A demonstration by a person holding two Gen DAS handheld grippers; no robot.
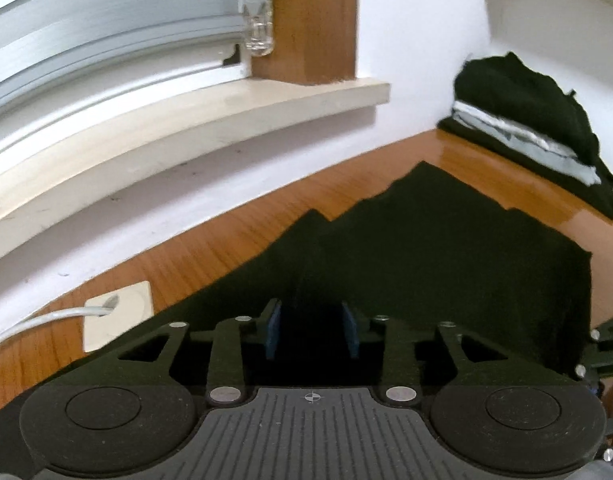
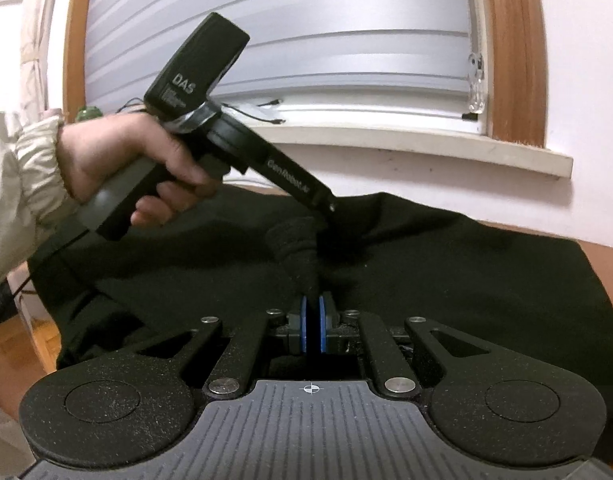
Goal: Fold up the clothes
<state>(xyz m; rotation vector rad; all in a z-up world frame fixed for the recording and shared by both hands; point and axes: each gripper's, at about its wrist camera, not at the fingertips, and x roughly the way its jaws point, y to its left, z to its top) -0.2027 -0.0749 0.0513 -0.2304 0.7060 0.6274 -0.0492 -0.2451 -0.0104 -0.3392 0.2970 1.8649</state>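
- Blue pads of our right gripper pinch a raised ridge of the black knit garment, jaws nearly closed on the cloth; we judge this grip anchors the fabric so a fold can be drawn.
- Our left gripper stands partly open, dark cloth lying between and beneath the pads; we cannot tell whether they press it.
- We see the left hand tilting that tool down onto the garment's far side.
- Spread across the glossy wooden tabletop, the garment reaches toward the wall edge.
- Folded dark and grey clothes sit stacked in the far right corner.
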